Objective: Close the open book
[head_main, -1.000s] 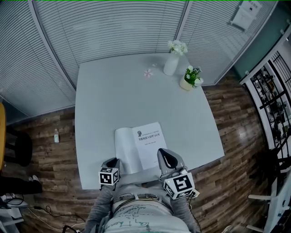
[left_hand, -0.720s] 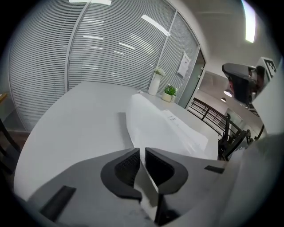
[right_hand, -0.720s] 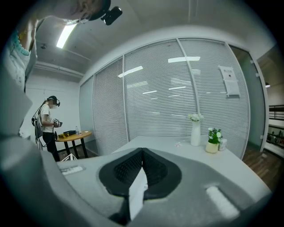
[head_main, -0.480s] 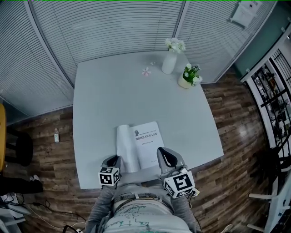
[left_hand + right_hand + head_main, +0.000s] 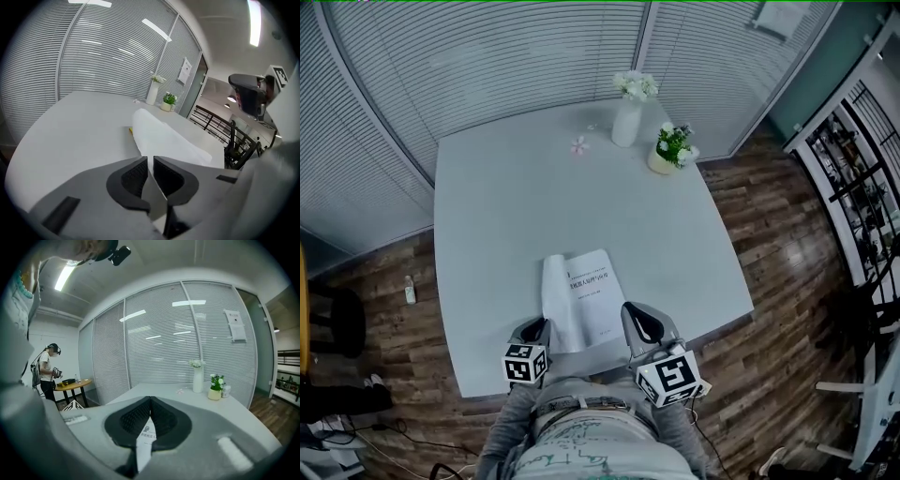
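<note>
Partway through closing the book (image 5: 586, 298), judging by its shape. Lying at the near edge of the table (image 5: 516, 187), about midway along that edge, with the right half flat and its printed page facing up. Raised off the surface on the other side, with the left leaf (image 5: 553, 300) curling up toward the spine.

Pinching that leaf (image 5: 164, 136) with the left gripper (image 5: 539, 326), jaws drawn nearly together on the paper as the left gripper view shows. Reaching in from the book's near-left corner, angled forward and down.

Hovering with the right gripper (image 5: 634, 314) at the book's near-right corner, jaws pressed together at the tips on nothing, with only the printed page below showing behind them. Aimed almost level across the table toward the far edge, where a white vase (image 5: 626, 122) and a potted plant (image 5: 667, 150) stand well apart from the work.

Left to do, most likely: carrying the leaf over the spine, laying it flat on the right half, then letting go.
</note>
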Demonstrator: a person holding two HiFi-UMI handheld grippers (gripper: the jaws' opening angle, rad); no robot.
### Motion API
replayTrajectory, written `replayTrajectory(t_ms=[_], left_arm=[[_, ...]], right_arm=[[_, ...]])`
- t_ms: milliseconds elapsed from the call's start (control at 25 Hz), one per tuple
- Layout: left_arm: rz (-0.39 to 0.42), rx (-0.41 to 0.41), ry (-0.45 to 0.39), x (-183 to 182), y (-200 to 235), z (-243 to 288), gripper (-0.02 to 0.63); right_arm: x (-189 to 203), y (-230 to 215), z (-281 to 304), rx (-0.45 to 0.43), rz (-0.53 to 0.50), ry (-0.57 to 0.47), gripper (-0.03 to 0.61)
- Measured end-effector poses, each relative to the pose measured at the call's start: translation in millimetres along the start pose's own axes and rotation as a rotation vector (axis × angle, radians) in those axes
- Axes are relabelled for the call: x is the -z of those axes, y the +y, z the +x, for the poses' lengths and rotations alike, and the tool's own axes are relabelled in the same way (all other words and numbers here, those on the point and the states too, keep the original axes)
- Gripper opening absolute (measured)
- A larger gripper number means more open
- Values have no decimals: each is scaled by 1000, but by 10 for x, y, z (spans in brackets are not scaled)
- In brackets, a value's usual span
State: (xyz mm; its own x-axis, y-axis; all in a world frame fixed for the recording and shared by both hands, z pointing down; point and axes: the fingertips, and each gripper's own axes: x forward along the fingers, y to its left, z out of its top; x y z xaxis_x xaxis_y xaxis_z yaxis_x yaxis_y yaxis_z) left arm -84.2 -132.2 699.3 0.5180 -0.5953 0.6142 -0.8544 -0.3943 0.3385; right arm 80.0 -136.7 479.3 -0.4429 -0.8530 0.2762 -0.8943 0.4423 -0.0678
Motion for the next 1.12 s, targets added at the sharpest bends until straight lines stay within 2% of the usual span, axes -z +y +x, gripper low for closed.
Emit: replayTrajectory(t_ms=[440, 600, 720, 840, 1120], left_arm=[[32, 75, 6, -155, -413, 355, 37], [30, 75, 12, -173, -484, 434, 37], [9, 75, -15, -255, -517, 449, 37], [2, 108, -41, -365, -629, 490, 37], [13, 190, -37, -494, -1003, 727, 37]], right_arm=[[-16, -356, -44, 32, 8, 15, 2], [-37, -450, -55, 34, 6, 16, 2], [-46, -493, -47, 25, 2, 16, 2], [-10, -535, -24, 17, 9, 22, 2], [0, -663, -22, 22, 17, 29, 2]])
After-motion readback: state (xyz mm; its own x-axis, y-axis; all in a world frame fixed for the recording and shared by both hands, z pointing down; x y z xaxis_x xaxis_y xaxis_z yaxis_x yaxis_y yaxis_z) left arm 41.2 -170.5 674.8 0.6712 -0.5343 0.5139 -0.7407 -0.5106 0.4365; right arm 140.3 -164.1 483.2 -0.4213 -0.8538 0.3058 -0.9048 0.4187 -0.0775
